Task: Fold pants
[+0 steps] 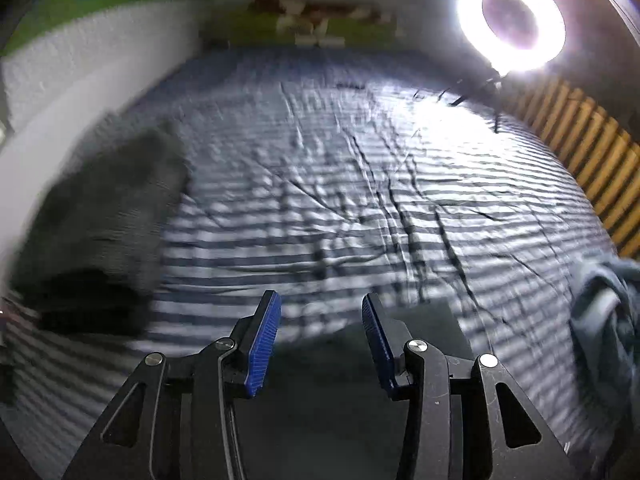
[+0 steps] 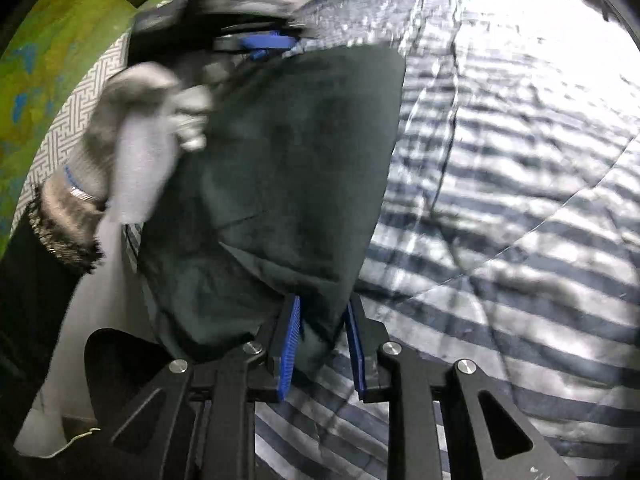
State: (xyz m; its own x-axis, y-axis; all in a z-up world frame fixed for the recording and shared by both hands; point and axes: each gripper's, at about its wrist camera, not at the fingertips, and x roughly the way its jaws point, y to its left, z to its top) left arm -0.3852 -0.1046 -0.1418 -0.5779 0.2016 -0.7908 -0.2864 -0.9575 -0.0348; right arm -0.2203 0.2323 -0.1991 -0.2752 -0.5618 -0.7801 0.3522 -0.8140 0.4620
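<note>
We note right gripper (image 2: 322,316) narrow around the pants (image 2: 280,168) edge, left gripper (image 1: 320,312) empty, half-open; thin bite may slip.

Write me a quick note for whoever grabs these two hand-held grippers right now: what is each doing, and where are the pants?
Left hand-held gripper: open, holding nothing, over the blue-and-white striped bedsheet.
Right hand-held gripper: a corner of the dark green fabric pants lies between its blue pads; grip unclear.
Pants: bunched at the sheet's edge, not flat.
Done: no neat fold visible.
Left: spread and fold.
</note>
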